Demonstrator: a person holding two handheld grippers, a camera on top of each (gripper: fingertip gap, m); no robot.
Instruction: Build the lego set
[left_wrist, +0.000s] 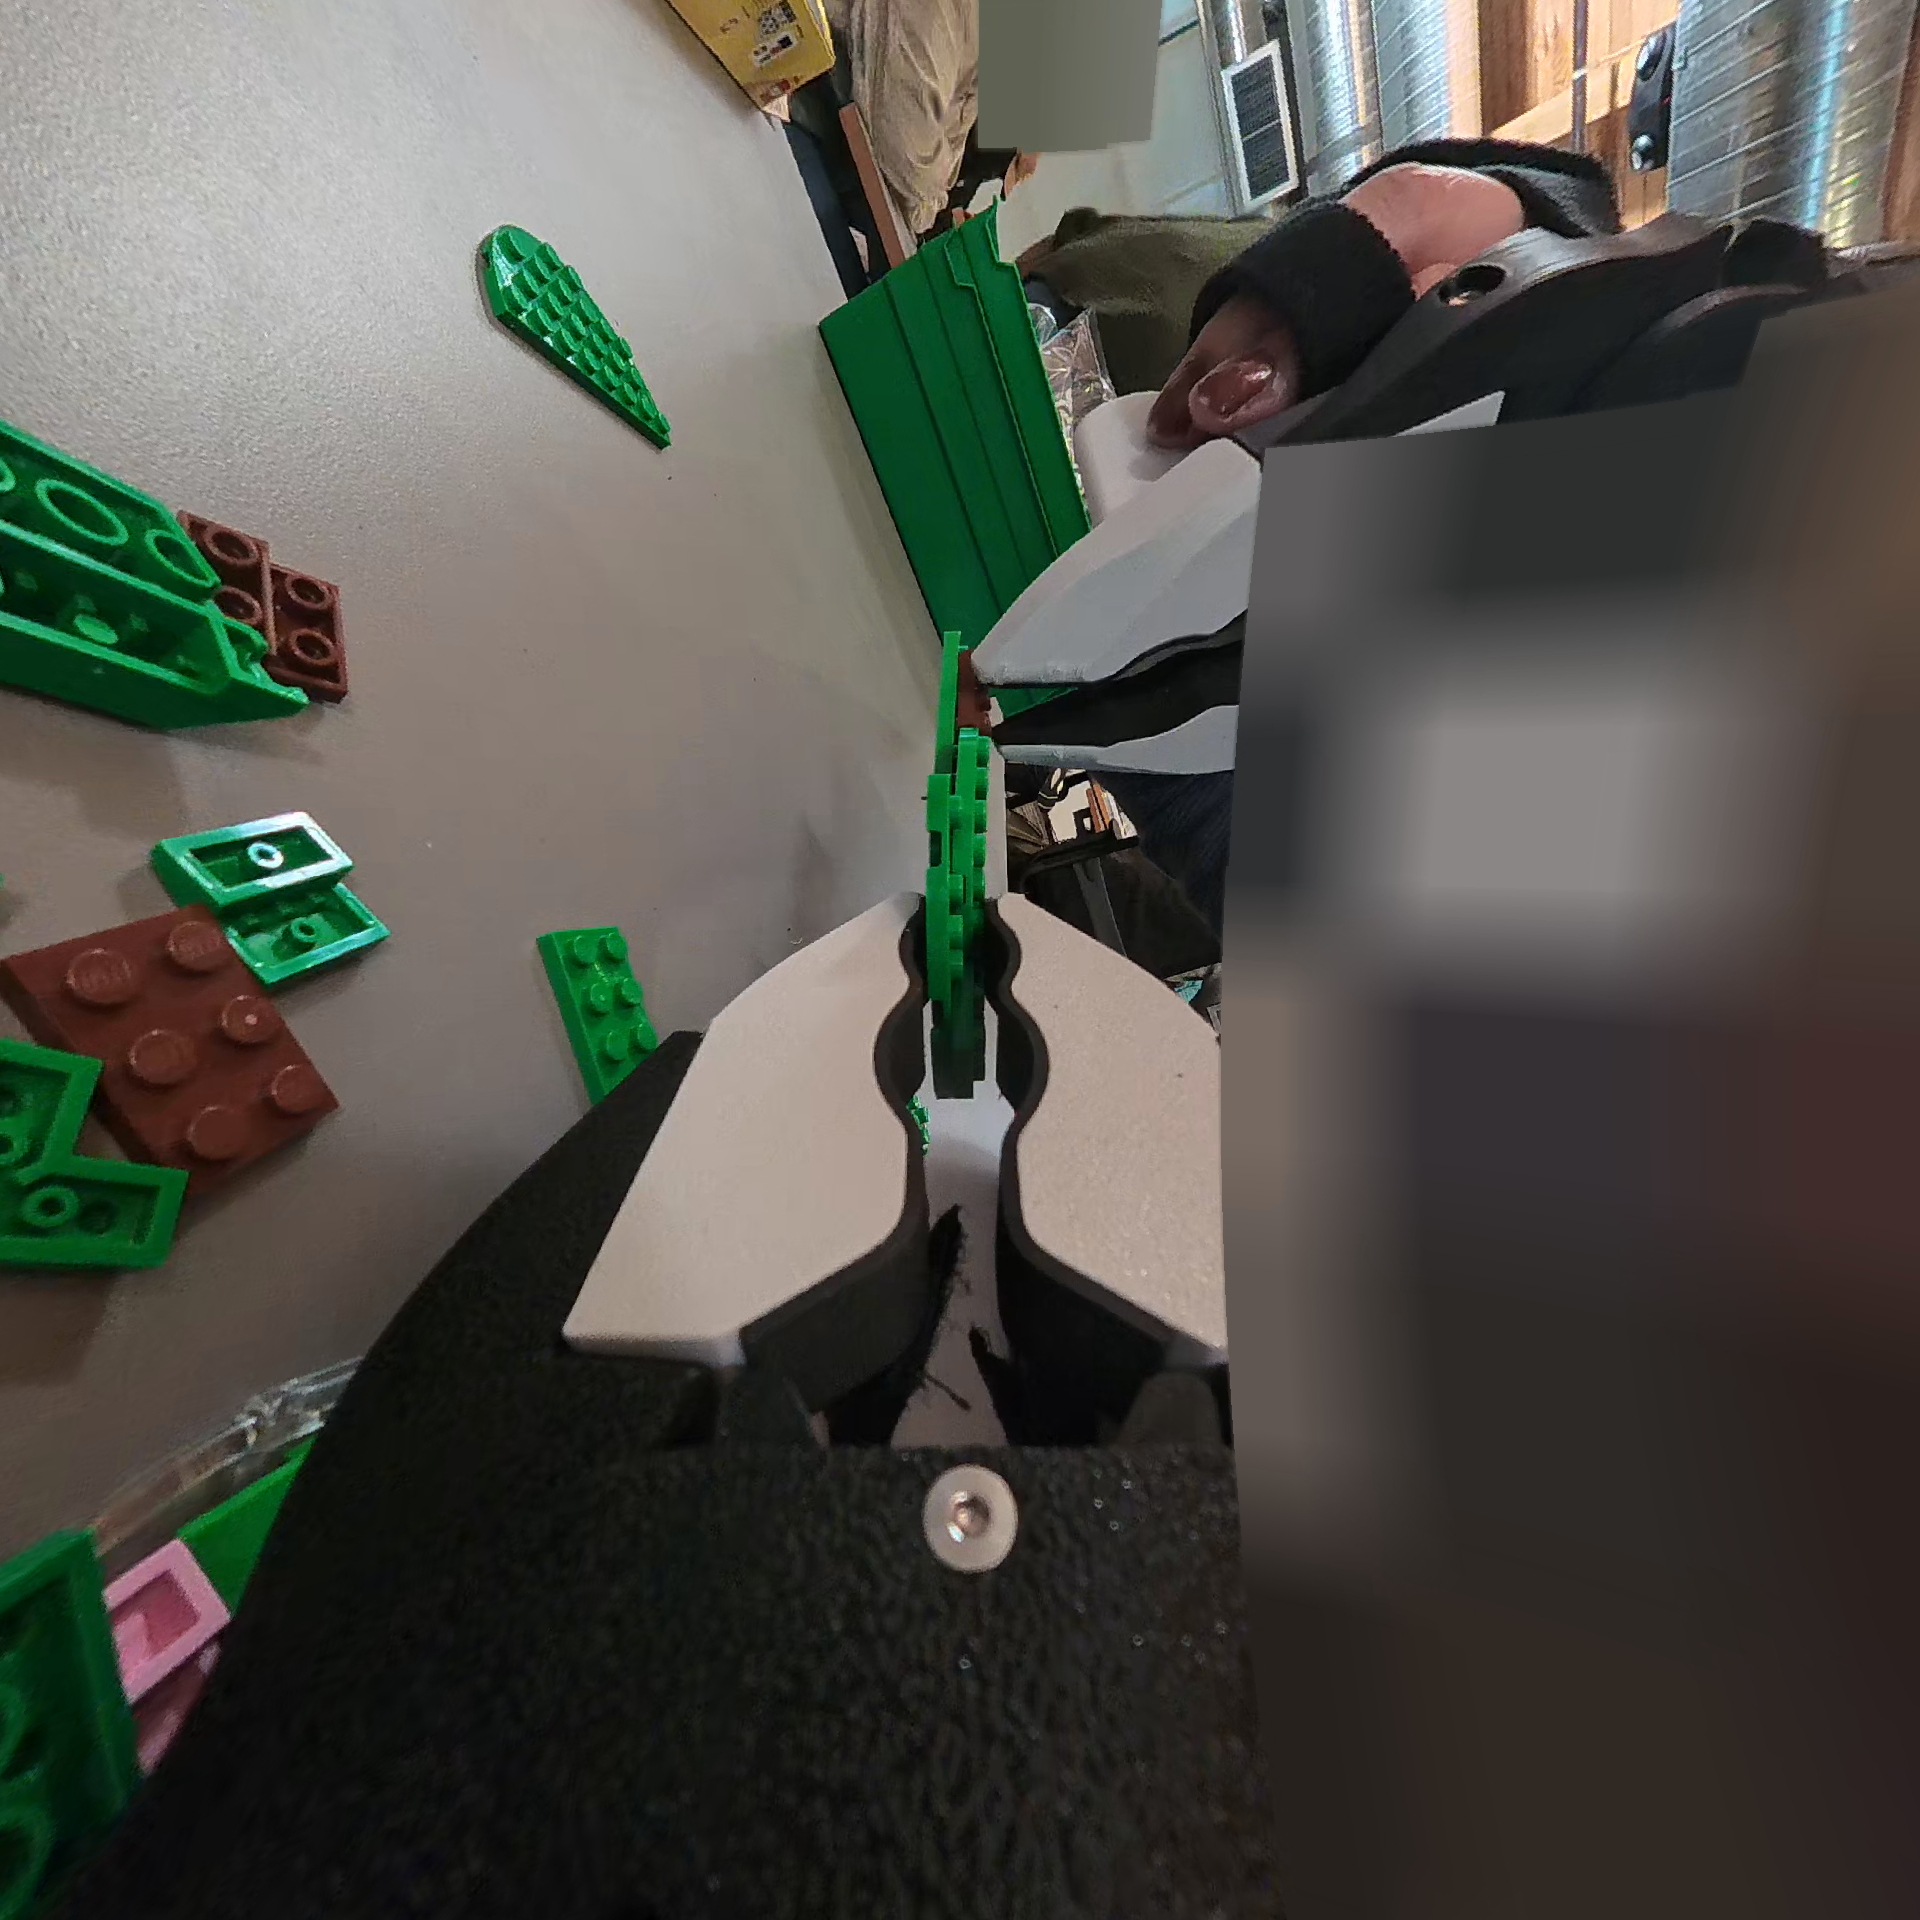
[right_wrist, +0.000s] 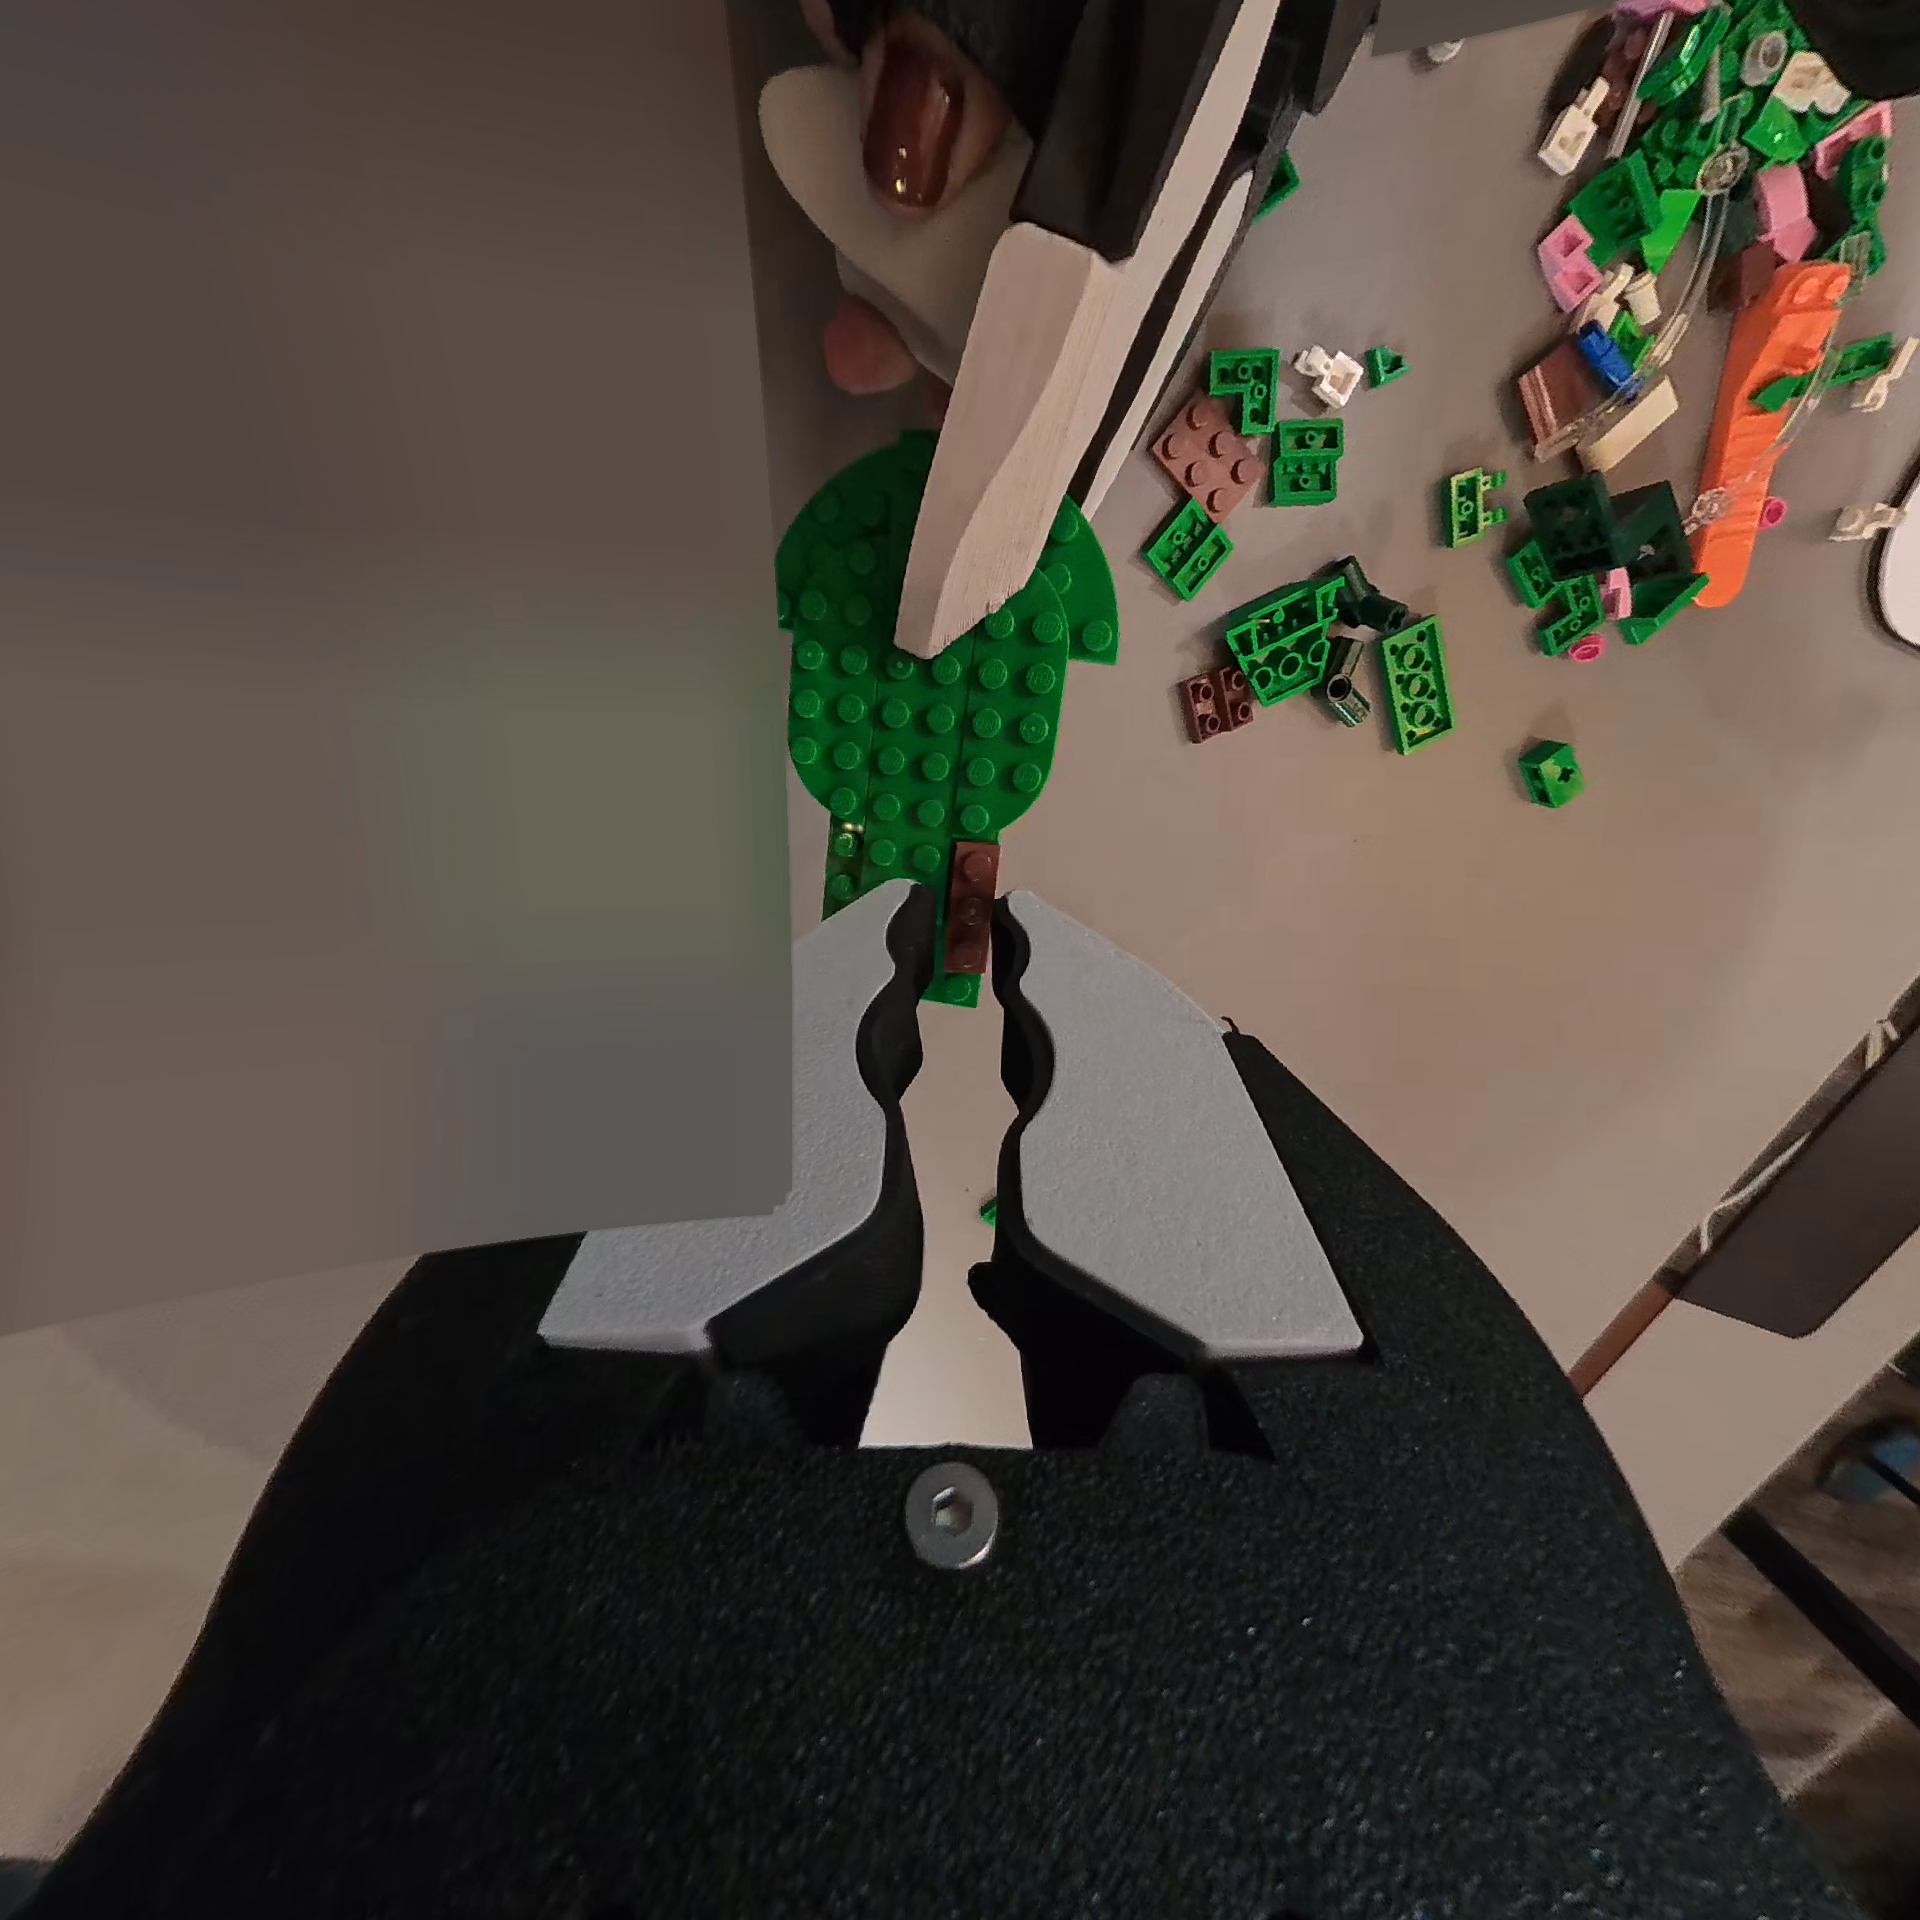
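Note:
A green leaf-shaped plate assembly (right_wrist: 925, 717) is held in the air above the grey table. In the left wrist view it shows edge-on (left_wrist: 961, 831). My left gripper (left_wrist: 956, 920) is shut on one end of it and reaches in from the top of the right wrist view (right_wrist: 930, 634). My right gripper (right_wrist: 961, 909) is closed around a small brown plate (right_wrist: 975, 883) that sits on the narrow end of the assembly. The right gripper shows from the side in the left wrist view (left_wrist: 987, 707), jaws nearly together on the brown piece.
Loose bricks lie on the table: a green wedge plate (left_wrist: 571, 332), a brown square plate (left_wrist: 177, 1039), a green 2x4 plate (left_wrist: 597, 1008). A mixed pile (right_wrist: 1704, 208) and an orange separator tool (right_wrist: 1766, 416) lie farther off. A green ridged panel (left_wrist: 956, 436) stands behind. The grippers' ends are close to 4 centimetres from one another.

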